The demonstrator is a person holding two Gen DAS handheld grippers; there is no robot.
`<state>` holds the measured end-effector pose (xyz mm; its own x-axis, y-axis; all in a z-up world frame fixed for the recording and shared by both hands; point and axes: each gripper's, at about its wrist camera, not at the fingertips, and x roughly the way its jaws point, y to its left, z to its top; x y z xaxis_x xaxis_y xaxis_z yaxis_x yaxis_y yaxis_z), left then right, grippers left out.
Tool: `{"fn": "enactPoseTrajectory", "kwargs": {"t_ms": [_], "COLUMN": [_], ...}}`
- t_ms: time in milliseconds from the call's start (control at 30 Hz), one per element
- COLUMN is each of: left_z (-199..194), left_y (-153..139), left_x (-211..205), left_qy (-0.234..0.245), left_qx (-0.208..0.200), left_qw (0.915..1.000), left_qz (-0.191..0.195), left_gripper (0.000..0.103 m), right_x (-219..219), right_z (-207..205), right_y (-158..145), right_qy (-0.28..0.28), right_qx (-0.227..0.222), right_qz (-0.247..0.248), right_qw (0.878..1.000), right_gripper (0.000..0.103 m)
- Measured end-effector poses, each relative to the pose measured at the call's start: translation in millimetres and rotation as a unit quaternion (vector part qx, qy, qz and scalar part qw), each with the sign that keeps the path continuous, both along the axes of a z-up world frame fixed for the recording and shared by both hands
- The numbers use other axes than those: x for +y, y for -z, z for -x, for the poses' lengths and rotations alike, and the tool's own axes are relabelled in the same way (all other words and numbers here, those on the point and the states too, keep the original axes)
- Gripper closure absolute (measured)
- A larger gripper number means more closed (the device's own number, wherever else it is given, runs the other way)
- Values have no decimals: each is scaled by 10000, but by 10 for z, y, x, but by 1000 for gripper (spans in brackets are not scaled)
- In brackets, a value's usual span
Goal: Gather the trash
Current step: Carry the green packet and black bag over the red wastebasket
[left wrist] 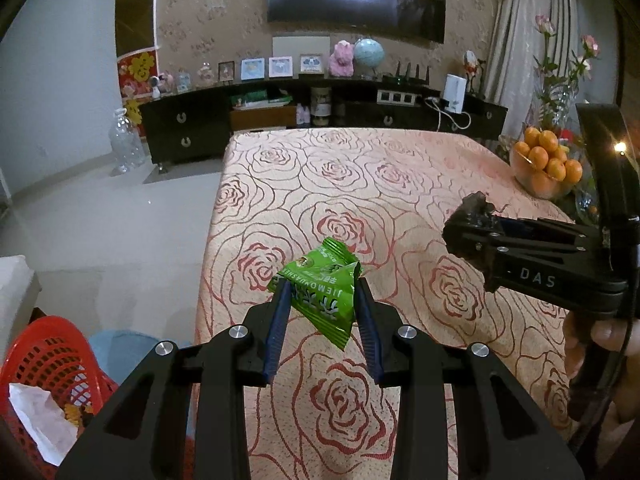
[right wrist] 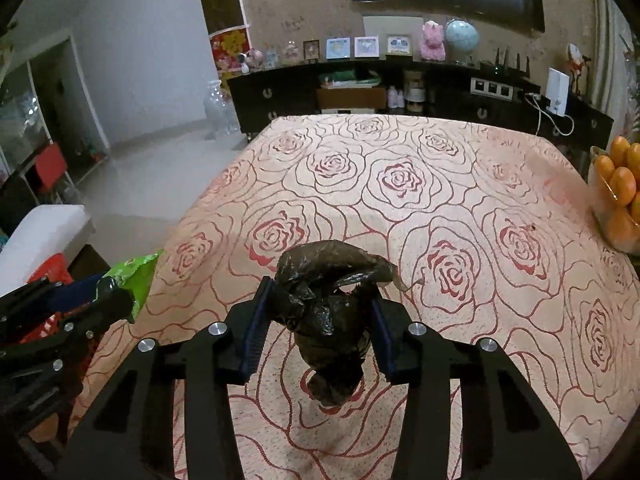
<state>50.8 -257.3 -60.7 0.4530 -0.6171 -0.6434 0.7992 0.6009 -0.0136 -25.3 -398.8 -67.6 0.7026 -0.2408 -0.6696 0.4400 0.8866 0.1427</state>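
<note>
Looking from the left wrist, the left gripper (left wrist: pixel 322 300) pinches a green wrapper (left wrist: pixel 320 286) above the near table (left wrist: pixel 400 168); it could slip before reaching the red basket (left wrist: pixel 44 352) at near left. From the right wrist, the right gripper (right wrist: pixel 320 300) squeezes a crumpled black bag (right wrist: pixel 326 312) above the table's near middle, and its loose end could slide free.

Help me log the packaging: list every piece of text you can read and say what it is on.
"JIEMOHUASHE...", upside down, cut off: crinkled green foil snack wrapper.
"DAS": side of the black right hand-held gripper.
Large white characters and small print on the wrapper: unreadable.
Framed pictures on the dark sideboard: too small.
</note>
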Motion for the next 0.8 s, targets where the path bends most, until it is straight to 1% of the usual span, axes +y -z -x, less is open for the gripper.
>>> {"fn": "enactPoseTrajectory", "kwargs": {"t_ms": [433, 600, 800], "left_z": [39, 98, 117], "left_y": [-180, -267, -354], "left_x": [134, 193, 281], "left_qy": [-123, -271, -474], "left_qx": [-138, -312, -384], "left_qw": [9996, 9989, 9977], "left_qz": [232, 236, 295], "left_gripper": [71, 71, 71], "right_x": [44, 70, 80], "right_z": [64, 95, 133], "right_y": [-152, -208, -273], "right_qy": [23, 32, 36], "right_qx": [-197, -268, -379], "right_qz": [9, 23, -1], "right_qw": [9998, 9996, 9993], "right_gripper": [60, 60, 60]}}
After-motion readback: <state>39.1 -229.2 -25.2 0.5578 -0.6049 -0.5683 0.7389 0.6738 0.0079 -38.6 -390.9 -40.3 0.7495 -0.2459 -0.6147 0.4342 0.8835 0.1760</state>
